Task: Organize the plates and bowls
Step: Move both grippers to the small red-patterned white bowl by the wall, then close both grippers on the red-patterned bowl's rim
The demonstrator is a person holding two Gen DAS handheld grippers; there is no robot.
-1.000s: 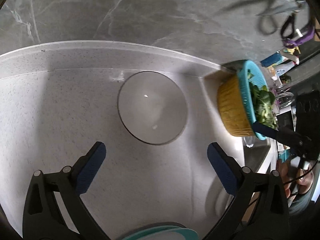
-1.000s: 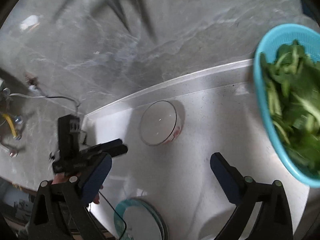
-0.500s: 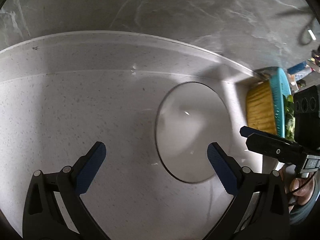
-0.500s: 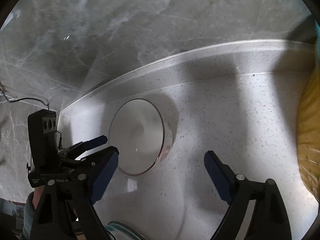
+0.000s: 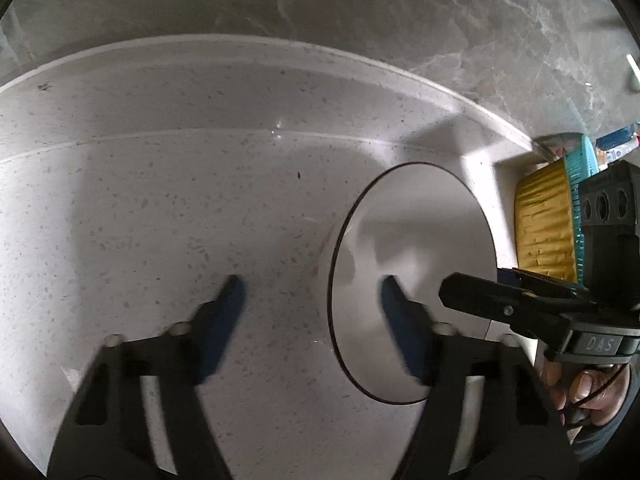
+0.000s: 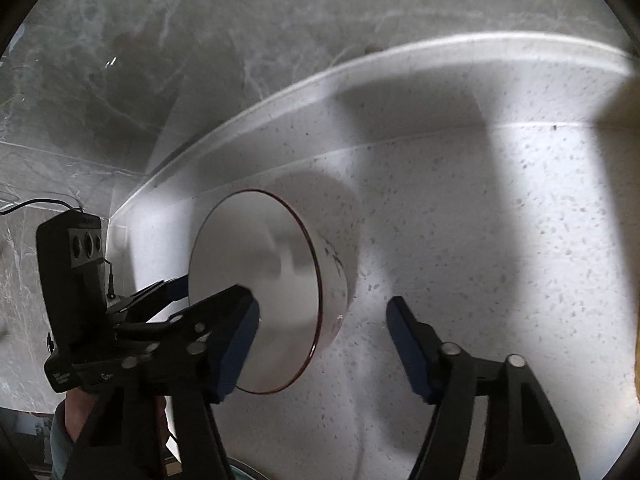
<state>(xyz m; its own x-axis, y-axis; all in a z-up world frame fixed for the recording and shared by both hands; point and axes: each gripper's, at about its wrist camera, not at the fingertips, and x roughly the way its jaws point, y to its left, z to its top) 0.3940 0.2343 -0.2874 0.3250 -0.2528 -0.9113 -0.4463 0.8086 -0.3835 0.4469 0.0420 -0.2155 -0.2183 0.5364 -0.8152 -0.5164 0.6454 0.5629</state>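
Observation:
A white bowl [image 5: 416,264] with a dark red rim stands on the speckled white counter [image 5: 160,220]. It also shows in the right wrist view [image 6: 260,292]. My left gripper [image 5: 310,304] is open and straddles the bowl's left rim, one blue finger inside and one outside. My right gripper [image 6: 324,320] is open and straddles the bowl's right rim the same way. Each gripper shows in the other's view, at the left gripper [image 6: 160,292] and the right gripper [image 5: 500,296]. Nothing is gripped.
A yellow basin with a teal colander [image 5: 552,216] nested in it stands at the counter's right end. A grey marble wall [image 5: 360,8] runs behind the raised counter edge. A teal plate edge [image 6: 240,474] peeks in at the bottom.
Both grippers have come down and closed in on the bowl from opposite sides. Their jaws have narrowed and now straddle its rim. The bowl looks larger and has not moved.

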